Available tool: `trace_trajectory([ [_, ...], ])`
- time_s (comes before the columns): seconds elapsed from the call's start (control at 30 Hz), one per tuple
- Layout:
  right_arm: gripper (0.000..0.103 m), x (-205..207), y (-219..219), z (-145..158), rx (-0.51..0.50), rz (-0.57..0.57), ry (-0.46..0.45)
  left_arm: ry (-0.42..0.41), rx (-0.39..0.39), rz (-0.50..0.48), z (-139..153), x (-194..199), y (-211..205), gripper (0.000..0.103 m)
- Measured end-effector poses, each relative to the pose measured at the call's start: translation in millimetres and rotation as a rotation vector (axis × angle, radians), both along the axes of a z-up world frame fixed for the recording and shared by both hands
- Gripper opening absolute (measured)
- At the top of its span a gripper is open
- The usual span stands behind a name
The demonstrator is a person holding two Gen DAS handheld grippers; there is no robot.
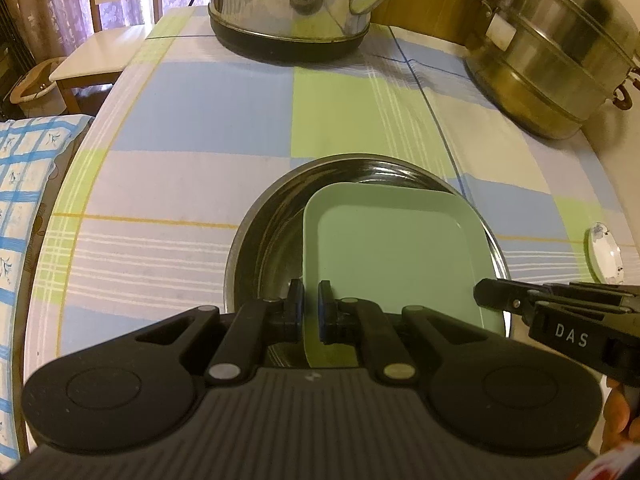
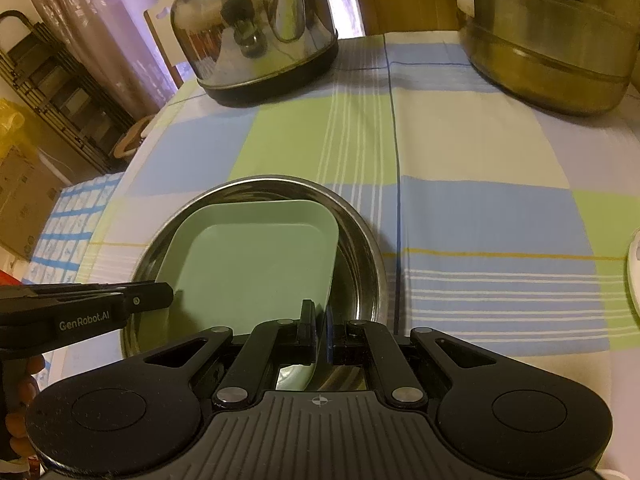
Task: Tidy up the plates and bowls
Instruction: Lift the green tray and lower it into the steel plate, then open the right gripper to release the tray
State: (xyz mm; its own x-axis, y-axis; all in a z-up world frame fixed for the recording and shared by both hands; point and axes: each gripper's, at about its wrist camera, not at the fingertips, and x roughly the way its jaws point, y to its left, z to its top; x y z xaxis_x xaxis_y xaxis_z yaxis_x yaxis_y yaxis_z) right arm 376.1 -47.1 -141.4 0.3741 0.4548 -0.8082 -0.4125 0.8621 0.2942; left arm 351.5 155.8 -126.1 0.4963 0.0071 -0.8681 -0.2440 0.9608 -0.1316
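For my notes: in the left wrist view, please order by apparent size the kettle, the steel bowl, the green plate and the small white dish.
1. steel bowl
2. kettle, cropped and farther away, so first place is uncertain
3. green plate
4. small white dish, partly cut off

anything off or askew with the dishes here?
Green square plate sits off-centre in the round steel bowl, its corners over the bowl's rim, pinched at its near edge by both the left hand-held gripper and right hand-held gripper. Nothing spilled or broken.

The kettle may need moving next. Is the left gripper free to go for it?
Probably not yet: the left gripper is shut on the green plate, over the steel bowl. The cloth toward the kettle lies bare.
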Motion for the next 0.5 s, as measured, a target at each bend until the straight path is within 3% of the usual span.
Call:
trace_trajectory([
  [0.23,0.005,1.3,6.0,-6.0,-0.01,0.0,0.002,0.018,-0.01,0.001,-7.6,4.5,3.3,0.008],
  [0.5,0.008,0.6,6.2,-3.3,0.008,0.004,0.024,-0.002,0.049,-0.009,2.2,-1.1,-2.1,0.027],
])
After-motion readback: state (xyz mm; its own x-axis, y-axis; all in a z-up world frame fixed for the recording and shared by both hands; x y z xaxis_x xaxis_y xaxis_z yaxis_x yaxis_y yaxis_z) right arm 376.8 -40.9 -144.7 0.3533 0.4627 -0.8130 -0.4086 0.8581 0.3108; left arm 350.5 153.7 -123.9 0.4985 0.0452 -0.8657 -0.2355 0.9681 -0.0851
